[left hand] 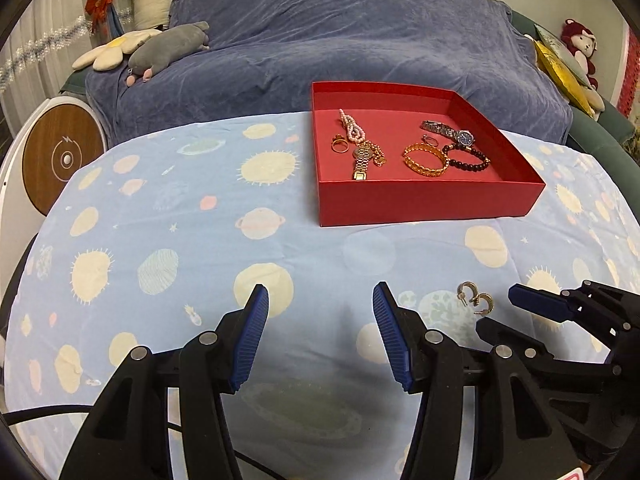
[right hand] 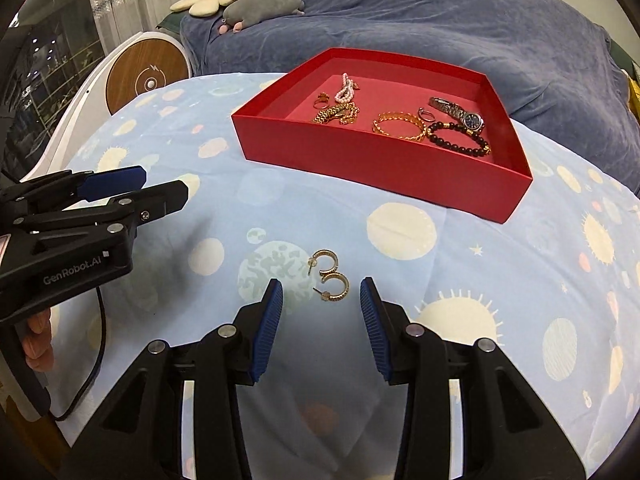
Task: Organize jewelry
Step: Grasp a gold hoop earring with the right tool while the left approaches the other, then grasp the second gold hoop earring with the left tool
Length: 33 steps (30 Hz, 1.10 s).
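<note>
Two gold hoop earrings [right hand: 329, 276] lie on the planet-print cloth. My right gripper [right hand: 321, 286] is open, and the nearer earring lies between its blue pads without touching them. In the left wrist view the earrings [left hand: 476, 300] sit just right of my left gripper [left hand: 320, 296], which is open over bare cloth. The right gripper [left hand: 496, 308] comes in from the right beside them. Behind stands a red box [left hand: 420, 204] holding watches, bracelets, rings and a pearl piece; it also shows in the right wrist view [right hand: 360, 160]. My left gripper [right hand: 164, 183] is at the left there.
A blue-covered sofa [left hand: 360, 40] with plush toys [left hand: 168, 48] rises behind the table. A round white device with a wooden face [left hand: 60, 160] stands at the left edge. A black cable [right hand: 100, 340] hangs under the left gripper, where part of a hand [right hand: 38, 344] shows.
</note>
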Each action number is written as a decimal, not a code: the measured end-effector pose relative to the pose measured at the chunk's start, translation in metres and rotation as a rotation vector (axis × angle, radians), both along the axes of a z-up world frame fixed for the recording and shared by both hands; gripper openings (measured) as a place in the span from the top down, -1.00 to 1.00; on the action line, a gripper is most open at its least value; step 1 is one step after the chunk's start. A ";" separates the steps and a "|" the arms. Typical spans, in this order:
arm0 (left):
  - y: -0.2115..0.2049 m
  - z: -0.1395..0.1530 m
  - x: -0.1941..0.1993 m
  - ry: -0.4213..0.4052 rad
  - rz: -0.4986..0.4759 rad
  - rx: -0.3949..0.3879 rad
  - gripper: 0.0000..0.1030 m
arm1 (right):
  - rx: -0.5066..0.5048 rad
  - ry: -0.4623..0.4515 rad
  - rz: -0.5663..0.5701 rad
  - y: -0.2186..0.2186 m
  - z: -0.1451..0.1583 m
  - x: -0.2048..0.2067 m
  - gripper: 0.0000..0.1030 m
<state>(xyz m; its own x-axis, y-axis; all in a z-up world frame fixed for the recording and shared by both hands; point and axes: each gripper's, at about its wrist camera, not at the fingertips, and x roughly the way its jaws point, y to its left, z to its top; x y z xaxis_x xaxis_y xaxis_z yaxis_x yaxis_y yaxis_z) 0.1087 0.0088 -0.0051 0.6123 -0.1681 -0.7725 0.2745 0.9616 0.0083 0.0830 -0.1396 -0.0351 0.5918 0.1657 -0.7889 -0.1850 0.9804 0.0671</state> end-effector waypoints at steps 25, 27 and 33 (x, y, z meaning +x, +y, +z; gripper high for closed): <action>-0.033 -0.007 -0.001 0.061 -0.117 -0.075 -0.03 | -0.002 0.015 -0.106 -0.047 0.003 0.001 0.71; -0.047 -0.009 -0.003 0.067 -0.151 -0.083 -0.03 | 0.003 0.008 -0.132 -0.058 0.008 -0.001 0.71; -0.085 -0.018 -0.004 0.058 -0.223 -0.075 -0.03 | 0.026 -0.005 -0.203 -0.087 0.016 -0.004 0.71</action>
